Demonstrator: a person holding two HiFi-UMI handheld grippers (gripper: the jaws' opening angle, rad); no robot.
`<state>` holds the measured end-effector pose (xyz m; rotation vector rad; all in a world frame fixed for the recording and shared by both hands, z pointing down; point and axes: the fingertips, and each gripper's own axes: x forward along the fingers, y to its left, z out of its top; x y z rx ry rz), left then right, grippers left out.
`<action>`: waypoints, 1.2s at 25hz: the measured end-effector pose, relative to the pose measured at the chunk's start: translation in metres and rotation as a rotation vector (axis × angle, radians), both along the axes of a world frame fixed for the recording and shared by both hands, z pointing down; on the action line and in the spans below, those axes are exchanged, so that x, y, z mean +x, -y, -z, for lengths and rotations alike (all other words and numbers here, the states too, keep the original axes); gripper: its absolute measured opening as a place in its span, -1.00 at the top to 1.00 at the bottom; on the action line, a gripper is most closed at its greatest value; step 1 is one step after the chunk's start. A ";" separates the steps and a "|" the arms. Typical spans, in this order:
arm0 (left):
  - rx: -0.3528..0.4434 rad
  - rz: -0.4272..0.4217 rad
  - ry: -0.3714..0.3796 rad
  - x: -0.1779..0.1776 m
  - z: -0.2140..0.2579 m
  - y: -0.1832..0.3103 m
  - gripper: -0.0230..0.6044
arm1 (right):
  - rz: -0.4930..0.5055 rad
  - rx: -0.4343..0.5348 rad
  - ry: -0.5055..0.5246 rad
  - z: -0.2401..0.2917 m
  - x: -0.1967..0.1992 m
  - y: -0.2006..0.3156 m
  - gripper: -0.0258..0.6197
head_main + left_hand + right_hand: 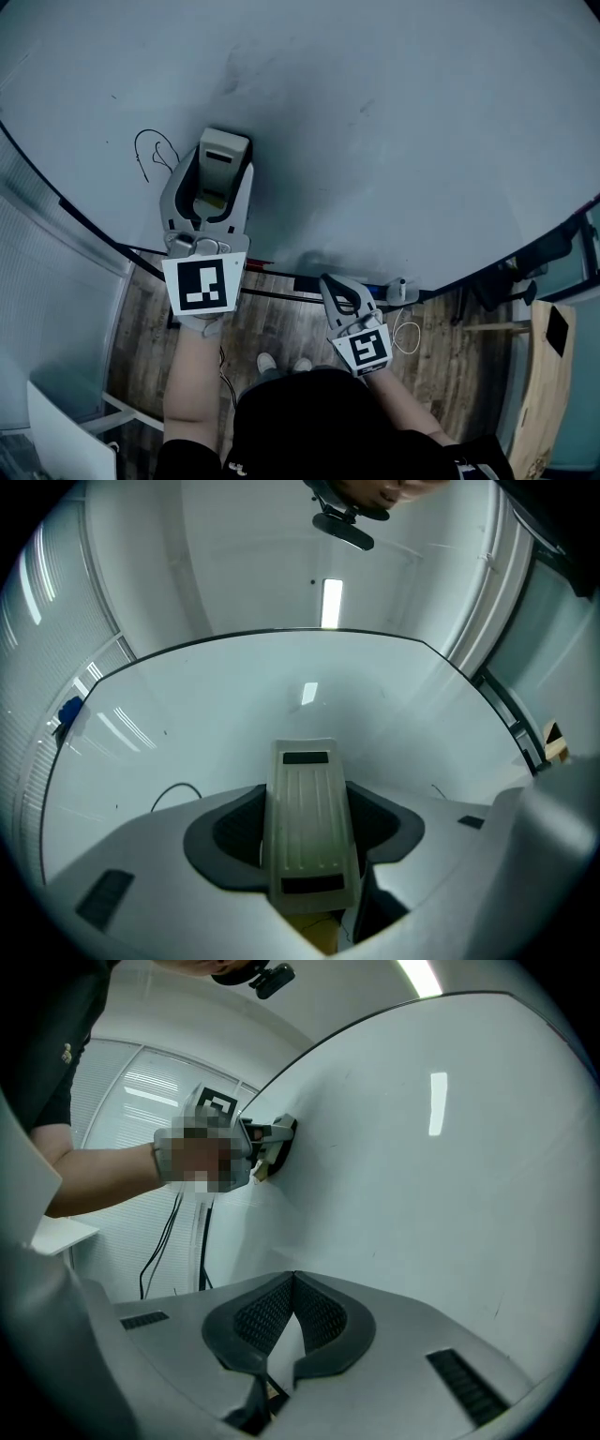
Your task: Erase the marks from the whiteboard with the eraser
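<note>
A pale grey eraser (225,150) rests flat against the whiteboard (394,112), with my left gripper (214,187) shut on it. A thin black scribble (153,155) lies on the board just left of the eraser. In the left gripper view the eraser (307,817) stands between the dark pads, and the scribble (174,793) shows at lower left. My right gripper (335,284) hangs low by the board's bottom edge, shut and empty. In the right gripper view its pads (319,1312) meet at the tips, and the left gripper (267,1147) presses the eraser (279,1150) on the board.
A dark tray rail (281,279) runs under the board, with a small white object (398,289) on it. A black chair (530,262) and a wooden table (548,384) stand at right. A white chair (56,436) stands at lower left. Cables hang on the wall (178,1241).
</note>
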<state>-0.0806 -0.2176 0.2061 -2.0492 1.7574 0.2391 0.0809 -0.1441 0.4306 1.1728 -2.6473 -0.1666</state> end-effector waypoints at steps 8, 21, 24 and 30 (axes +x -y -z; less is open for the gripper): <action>0.120 0.007 0.066 -0.012 0.067 0.001 0.08 | 0.036 0.003 0.035 0.005 0.011 0.001 0.83; 0.205 -0.033 0.076 -0.029 0.109 -0.001 0.07 | 0.064 -0.003 0.052 -0.003 -0.008 0.010 0.83; 0.227 -0.024 0.124 -0.029 0.103 -0.003 0.07 | 0.037 0.008 0.062 0.001 -0.020 0.014 0.83; 0.213 -0.054 0.072 -0.034 0.062 -0.003 0.07 | 0.002 0.008 0.054 0.001 -0.051 0.011 0.83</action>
